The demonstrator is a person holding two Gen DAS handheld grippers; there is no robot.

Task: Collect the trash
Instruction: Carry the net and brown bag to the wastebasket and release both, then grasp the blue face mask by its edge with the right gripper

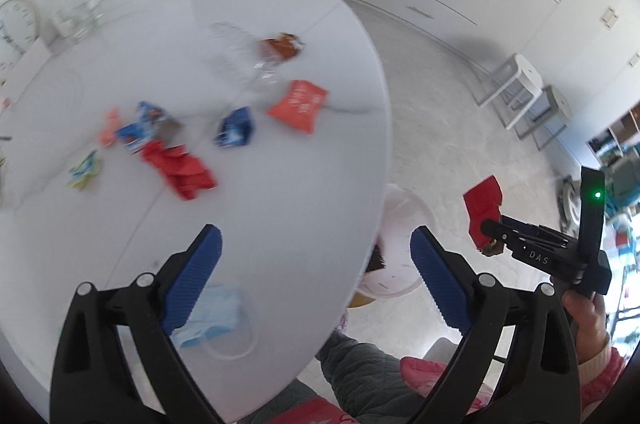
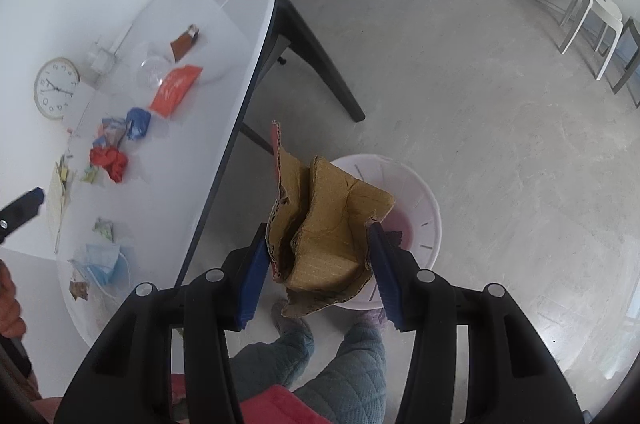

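Note:
My right gripper (image 2: pixel 320 264) is shut on a torn piece of brown cardboard with a red face (image 2: pixel 324 224), held above the white trash bin (image 2: pixel 424 208) on the floor. It also shows in the left wrist view (image 1: pixel 490 230), where the red cardboard (image 1: pixel 484 200) hangs beside the bin (image 1: pixel 404 208). My left gripper (image 1: pixel 316 272) is open and empty over the white table's near edge (image 1: pixel 360 160). On the table lie a red crumpled paper (image 1: pixel 180 168), blue wrappers (image 1: pixel 236 128), an orange packet (image 1: pixel 298 104), a brown wrapper (image 1: pixel 280 48) and a blue face mask (image 1: pixel 212 316).
A clear crushed plastic container (image 1: pixel 240 60) and a wall clock (image 2: pixel 56 88) lie on the table. A dark chair (image 2: pixel 304 36) stands behind the table. White stools (image 2: pixel 600 16) stand at the far right. The person's legs (image 2: pixel 340 364) are just below the bin.

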